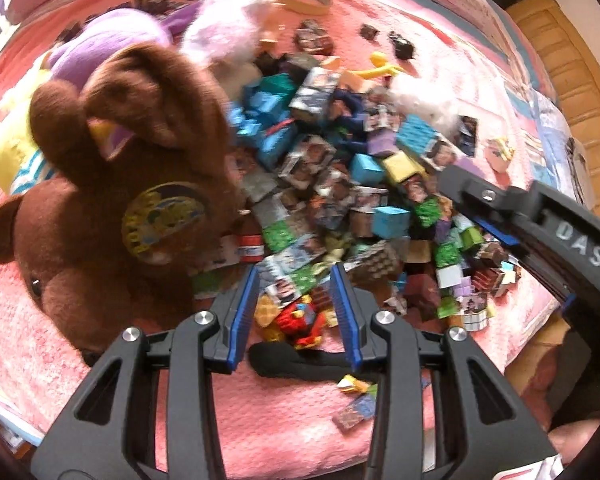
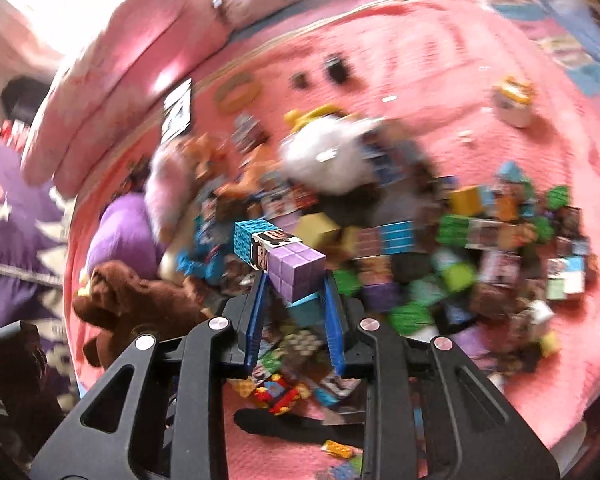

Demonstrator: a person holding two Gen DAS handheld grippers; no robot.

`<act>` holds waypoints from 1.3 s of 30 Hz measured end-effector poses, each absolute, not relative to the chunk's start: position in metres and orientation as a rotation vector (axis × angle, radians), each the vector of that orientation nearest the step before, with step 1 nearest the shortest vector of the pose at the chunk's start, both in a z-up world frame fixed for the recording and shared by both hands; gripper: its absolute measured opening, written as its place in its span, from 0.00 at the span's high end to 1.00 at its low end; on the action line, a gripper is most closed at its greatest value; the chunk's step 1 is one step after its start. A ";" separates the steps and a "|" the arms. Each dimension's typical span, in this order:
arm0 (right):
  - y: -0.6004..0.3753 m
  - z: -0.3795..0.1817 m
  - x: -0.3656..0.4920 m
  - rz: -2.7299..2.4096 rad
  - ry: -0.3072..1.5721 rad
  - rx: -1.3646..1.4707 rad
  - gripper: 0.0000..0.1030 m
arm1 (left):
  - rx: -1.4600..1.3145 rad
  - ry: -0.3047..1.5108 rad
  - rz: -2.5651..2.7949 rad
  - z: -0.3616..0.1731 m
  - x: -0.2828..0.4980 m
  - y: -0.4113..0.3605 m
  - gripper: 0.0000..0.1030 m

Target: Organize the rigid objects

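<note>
Block figure (image 2: 284, 260) gripped between right claw (image 2: 296, 280) fingers

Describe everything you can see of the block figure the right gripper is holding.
The boxy purple, black-and-white and turquoise block figure looks like printed paper or card folded into joined cubes. The purple section shows a grid of squares, the middle cube a black-and-white printed face, the far end a turquoise tiled pattern, and a plain blue part sits below. It lies tilted, lifted above the blurred pile of small printed cubes on the pink textured blanket. The right gripper has its blue-padded jaws closed on its lower purple-and-blue end.
</note>
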State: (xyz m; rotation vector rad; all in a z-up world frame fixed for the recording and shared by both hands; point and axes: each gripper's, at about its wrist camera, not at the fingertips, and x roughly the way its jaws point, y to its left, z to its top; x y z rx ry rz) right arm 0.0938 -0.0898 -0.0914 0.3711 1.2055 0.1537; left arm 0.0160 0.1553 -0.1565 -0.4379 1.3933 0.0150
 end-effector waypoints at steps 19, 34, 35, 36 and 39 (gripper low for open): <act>-0.149 -0.111 0.064 0.019 1.223 0.451 0.75 | -0.424 1.474 -0.135 -0.197 0.036 0.105 0.65; -0.143 -0.117 0.067 0.030 1.231 0.455 0.75 | -0.386 1.463 -0.142 -0.204 0.043 0.108 0.68; -0.142 -0.118 0.067 0.032 1.233 0.458 0.75 | -0.382 1.463 -0.147 -0.204 0.042 0.108 0.69; -0.140 -0.117 0.066 0.035 1.233 0.456 0.75 | -0.365 1.463 -0.148 -0.203 0.042 0.108 0.71; -0.135 -0.113 0.065 0.048 1.223 0.440 0.75 | -0.391 1.465 -0.143 -0.203 0.040 0.114 0.77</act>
